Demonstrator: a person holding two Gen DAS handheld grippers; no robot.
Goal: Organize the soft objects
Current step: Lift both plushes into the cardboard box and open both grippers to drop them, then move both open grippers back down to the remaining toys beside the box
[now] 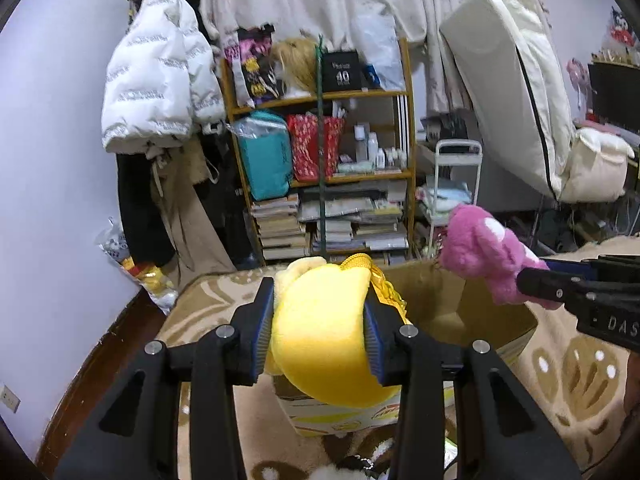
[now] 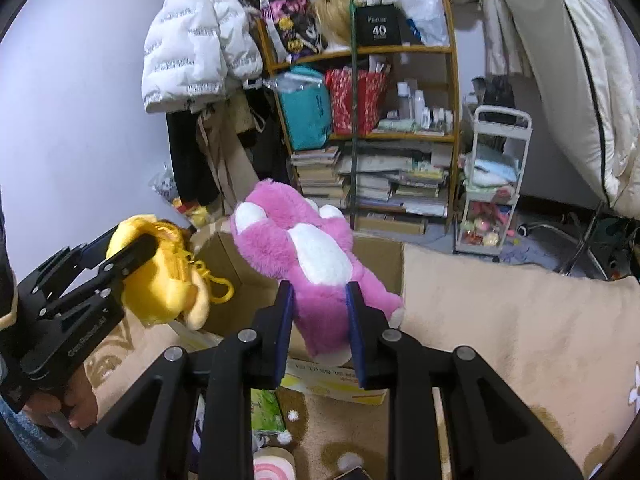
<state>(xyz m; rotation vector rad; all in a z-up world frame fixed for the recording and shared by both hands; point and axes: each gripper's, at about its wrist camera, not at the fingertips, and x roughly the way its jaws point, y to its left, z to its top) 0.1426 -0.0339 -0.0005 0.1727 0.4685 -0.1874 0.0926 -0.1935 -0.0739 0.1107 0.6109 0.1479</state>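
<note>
Overhead, fuzzy pink plush (image 2: 316,276), rounded yellow plush (image 1: 324,336)

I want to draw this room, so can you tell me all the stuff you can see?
yellow plush toy: 1, yellow, held above the box
pink plush bear: 1, pink and white, held above the box
cardboard box: 1, brown, open, on the patterned blanket
blanket: 1, beige, under the box
bookshelf: 1, wooden, against the curtain
puffer jacket: 1, white, hanging left of shelf
trolley: 1, white, right of shelf
left gripper: shut on yellow toy
right gripper: shut on pink bear
</note>
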